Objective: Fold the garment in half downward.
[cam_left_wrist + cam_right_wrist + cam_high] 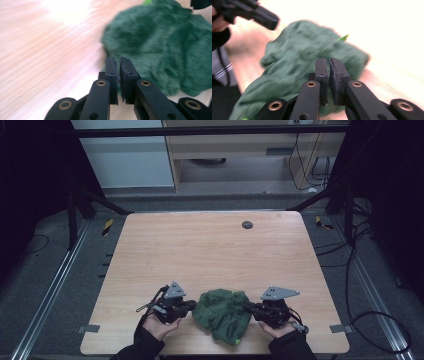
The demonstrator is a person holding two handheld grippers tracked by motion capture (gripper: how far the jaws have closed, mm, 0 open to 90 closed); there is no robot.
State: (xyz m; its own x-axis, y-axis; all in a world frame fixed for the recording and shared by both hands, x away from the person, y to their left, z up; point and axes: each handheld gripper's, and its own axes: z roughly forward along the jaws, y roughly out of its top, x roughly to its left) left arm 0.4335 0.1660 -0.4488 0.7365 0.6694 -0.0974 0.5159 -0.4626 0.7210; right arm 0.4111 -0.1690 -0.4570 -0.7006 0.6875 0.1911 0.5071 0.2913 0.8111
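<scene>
A crumpled dark green cloth (222, 315) lies in a heap near the front edge of the wooden table (210, 245). My left gripper (192, 306) rests at the cloth's left side, tips toward it. In the left gripper view its jaws (118, 60) stand a narrow slit apart with nothing between them, just short of the cloth (162, 47). My right gripper (246, 306) sits at the cloth's right side. In the right gripper view its jaws (329, 61) are likewise barely parted and empty, in front of the cloth (307, 57). A lime-green tag (343, 38) pokes out of the cloth.
A small dark round spot (247, 224) marks the far part of the table. Bare wood stretches behind the cloth. Black frame rails and cables run around the table on the floor. The left gripper (265, 20) shows at the upper left of the right gripper view.
</scene>
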